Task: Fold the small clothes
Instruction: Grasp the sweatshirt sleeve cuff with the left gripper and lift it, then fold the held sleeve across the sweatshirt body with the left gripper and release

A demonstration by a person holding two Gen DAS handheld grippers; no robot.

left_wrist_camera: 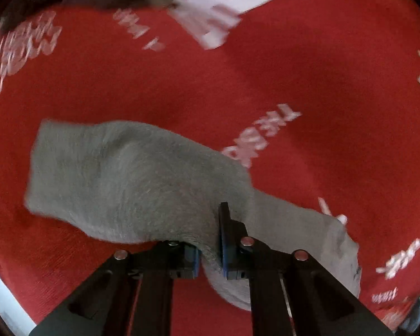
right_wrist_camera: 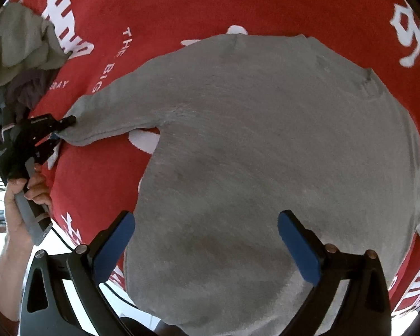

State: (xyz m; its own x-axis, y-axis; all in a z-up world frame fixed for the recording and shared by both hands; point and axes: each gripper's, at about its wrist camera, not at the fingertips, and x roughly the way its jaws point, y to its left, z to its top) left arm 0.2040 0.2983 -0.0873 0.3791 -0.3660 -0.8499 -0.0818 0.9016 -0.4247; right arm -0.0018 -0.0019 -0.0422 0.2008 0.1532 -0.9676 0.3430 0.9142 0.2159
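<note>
A small grey sweater (right_wrist_camera: 266, 154) lies spread flat on a red cloth with white lettering (right_wrist_camera: 182, 5). Its left sleeve (left_wrist_camera: 131, 179) reaches out sideways, and my left gripper (left_wrist_camera: 210, 254) is shut on that sleeve's cuff end, with grey fabric pinched between the blue pads. From the right wrist view, the left gripper (right_wrist_camera: 61, 124) shows at the sleeve tip, held by a hand (right_wrist_camera: 22, 196). My right gripper (right_wrist_camera: 207, 240) hovers open over the sweater's lower body, and nothing sits between its blue pads (right_wrist_camera: 299, 246).
A heap of other clothes (right_wrist_camera: 19, 56), grey-green and dark, sits at the far left on the red cloth (left_wrist_camera: 294, 89). The cloth's near edge gives way to a pale surface (left_wrist_camera: 2, 288). A thin black cable (right_wrist_camera: 67, 243) trails from the left gripper's handle.
</note>
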